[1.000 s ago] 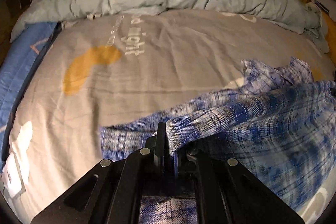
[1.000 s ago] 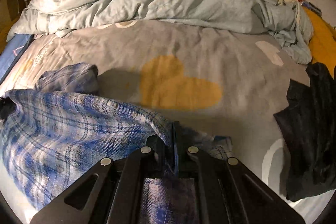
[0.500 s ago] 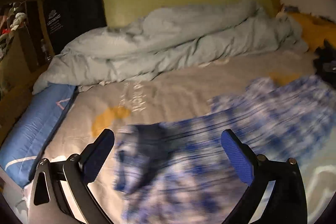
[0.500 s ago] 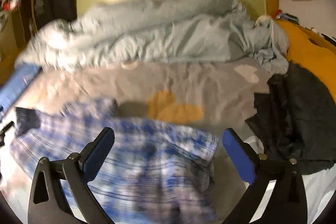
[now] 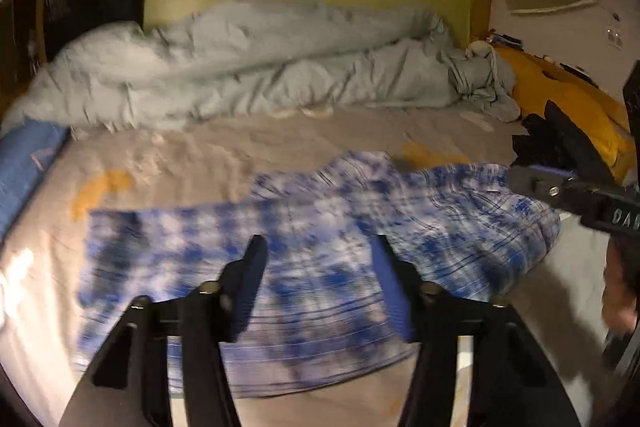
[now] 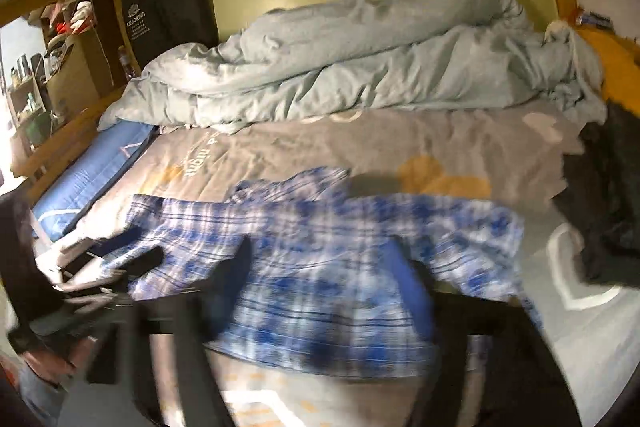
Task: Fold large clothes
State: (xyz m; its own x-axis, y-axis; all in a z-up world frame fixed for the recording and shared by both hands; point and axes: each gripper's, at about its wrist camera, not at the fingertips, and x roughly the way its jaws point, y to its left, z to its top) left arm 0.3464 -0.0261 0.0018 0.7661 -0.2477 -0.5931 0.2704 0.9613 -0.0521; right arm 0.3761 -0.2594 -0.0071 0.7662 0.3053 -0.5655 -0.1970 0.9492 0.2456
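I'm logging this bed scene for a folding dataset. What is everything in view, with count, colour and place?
shirt: one, blue and white plaid, spread on the bed's near half, free of both grippers
bed sheet: one, grey with yellow shapes and white lettering, under the shirt
duvet: one, pale blue-grey, bunched along the far side of the bed
pillow: one, blue, left edge of the bed
dark garment: one, black, right edge of the bed
yellow blanket: one, far right, behind the dark garment
shelves: wooden, cluttered, far left
left gripper: black with blue fingers, open above the shirt
right gripper: black with blue fingers, open, blurred
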